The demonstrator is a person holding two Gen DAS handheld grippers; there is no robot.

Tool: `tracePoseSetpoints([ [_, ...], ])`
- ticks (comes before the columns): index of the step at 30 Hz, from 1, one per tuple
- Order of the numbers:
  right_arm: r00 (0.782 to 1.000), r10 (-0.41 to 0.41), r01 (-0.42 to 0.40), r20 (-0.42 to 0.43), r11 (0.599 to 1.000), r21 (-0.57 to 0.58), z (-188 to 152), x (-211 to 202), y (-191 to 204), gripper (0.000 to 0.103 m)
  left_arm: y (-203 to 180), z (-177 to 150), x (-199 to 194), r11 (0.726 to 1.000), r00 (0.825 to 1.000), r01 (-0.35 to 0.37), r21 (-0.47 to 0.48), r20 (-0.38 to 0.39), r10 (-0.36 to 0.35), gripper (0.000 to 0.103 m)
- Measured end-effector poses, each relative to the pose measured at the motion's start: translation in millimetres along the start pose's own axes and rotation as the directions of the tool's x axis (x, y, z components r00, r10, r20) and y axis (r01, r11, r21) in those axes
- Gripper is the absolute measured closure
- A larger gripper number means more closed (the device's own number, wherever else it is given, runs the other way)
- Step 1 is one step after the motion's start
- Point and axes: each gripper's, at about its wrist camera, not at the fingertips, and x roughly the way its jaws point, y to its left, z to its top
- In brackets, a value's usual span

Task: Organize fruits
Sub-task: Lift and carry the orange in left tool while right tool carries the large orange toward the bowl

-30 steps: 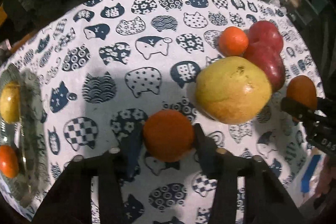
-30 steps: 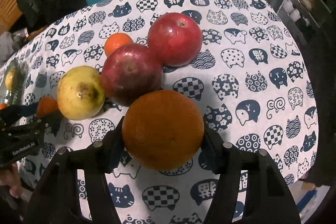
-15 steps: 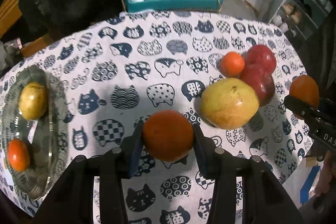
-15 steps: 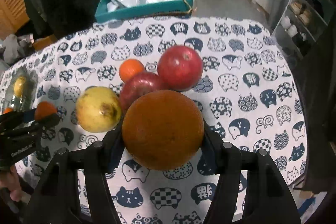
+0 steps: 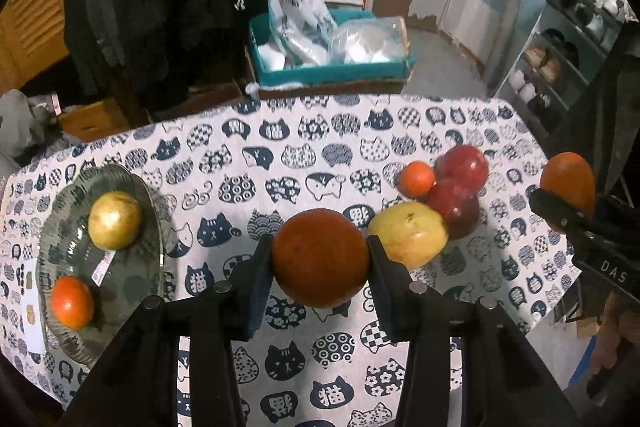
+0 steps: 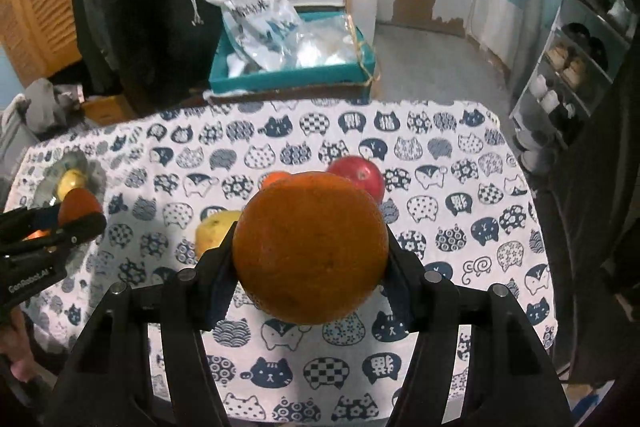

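Observation:
My left gripper is shut on an orange and holds it high above the cat-print table. My right gripper is shut on a larger orange, also lifted; it shows at the right edge of the left wrist view. A glass plate at the left holds a yellow pear and a small tangerine. On the cloth at the right lie a yellow pear, two red apples, and a small tangerine.
A teal box with plastic bags stands beyond the table's far edge. A shoe rack is at the right. The middle of the cloth lies between the plate and the fruit pile.
Both grippers have risen well above the table with their oranges, so the fruit pile and plate look smaller and farther away. Neither grip has changed.

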Motion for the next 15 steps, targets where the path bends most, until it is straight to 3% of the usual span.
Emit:
tracePoseSetpoints([
  [15,0.993,-0.002,0.008,0.121,0.999,-0.047,17,-49,19,0.04,6,13,-57,1.0,0.992,-0.001,-0.002,0.128,0.001,0.058],
])
